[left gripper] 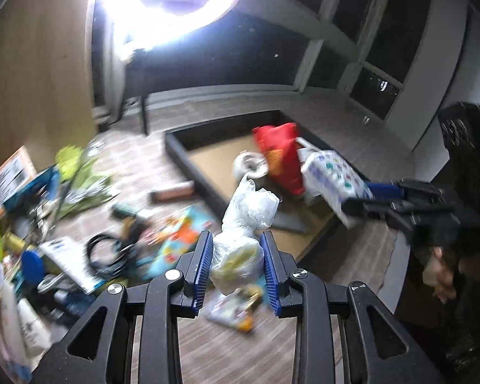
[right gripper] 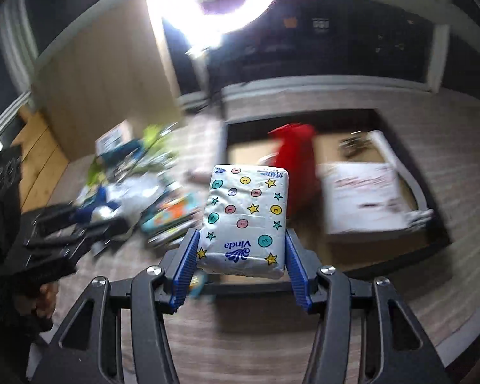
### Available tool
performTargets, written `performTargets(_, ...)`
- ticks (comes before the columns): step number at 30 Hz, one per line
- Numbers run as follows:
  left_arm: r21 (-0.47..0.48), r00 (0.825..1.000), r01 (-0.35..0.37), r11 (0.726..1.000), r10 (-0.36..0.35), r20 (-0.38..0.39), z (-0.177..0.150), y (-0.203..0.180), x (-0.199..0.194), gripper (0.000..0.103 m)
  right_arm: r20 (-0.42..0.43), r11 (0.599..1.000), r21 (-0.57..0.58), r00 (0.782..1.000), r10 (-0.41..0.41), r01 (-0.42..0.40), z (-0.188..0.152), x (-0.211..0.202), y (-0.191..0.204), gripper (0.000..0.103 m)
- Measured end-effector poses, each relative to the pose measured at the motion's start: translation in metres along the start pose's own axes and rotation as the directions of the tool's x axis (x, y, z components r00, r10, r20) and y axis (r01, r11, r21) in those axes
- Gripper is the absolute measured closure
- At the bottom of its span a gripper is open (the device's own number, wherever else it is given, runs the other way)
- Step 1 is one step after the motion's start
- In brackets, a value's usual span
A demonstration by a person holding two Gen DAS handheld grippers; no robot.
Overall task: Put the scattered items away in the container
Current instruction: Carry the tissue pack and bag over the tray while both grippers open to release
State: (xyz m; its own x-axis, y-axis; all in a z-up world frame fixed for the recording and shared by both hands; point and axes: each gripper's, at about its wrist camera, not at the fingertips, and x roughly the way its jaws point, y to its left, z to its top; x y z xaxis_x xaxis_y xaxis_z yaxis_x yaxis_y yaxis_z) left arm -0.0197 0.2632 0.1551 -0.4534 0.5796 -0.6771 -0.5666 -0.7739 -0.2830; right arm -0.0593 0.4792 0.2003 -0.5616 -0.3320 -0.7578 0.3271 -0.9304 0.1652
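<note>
Clutter pile [left gripper: 80, 211]: on the wooden floor [left gripper: 240, 345] at the left, blurred; a coiled black cable [left gripper: 104, 252], a colourful flat box [left gripper: 176, 240], green packaging and a blue lid [left gripper: 32, 265] can be made out.
Left hand-held gripper [left gripper: 238, 268]: jaws narrowed onto a crumpled clear plastic bag [left gripper: 243, 224], the blue pads pressing its lower part on both sides; the bag is lifted clear of the floor and something yellowish shows inside.
Container [left gripper: 188, 153]: a shallow dark-rimmed tray with a tan bottom, lying on the floor right of the pile.
Inside the container: a red bag [left gripper: 280, 156] standing upright, a whitish round thing [left gripper: 249, 166] beside it, and in the right wrist view a flat white box [right gripper: 364, 198] to the right of the red bag.
Right hand-held gripper [right gripper: 241, 256]: jaws fairly wide, closed on a white tissue pack [right gripper: 246, 220] printed with stars and coloured dots; the pads grip its near end on both sides, and the pack is in the air in front of the container.
Person: a hand [left gripper: 441, 272] under the right gripper's dark body at the right edge of the left wrist view.
</note>
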Motion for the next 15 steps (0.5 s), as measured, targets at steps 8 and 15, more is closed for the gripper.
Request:
performTargets(8, 0.121, 0.999, 0.034, 0.992, -0.032, -0.017, 0.031, -0.069, 0.043, 0.074, 0.042, 0.996, 0.048, 0.996, -0.083, 0.081, 0.033, -0.005, -0.088, 0.052)
performTargets(15, 0.194, 0.998, 0.056, 0.979, -0.049, -0.043, 0.05, -0.105, 0.074, 0.074, 0.042, 0.993, 0.066, 0.994, -0.105, 0.102, 0.048, 0.01, -0.125, 0.052)
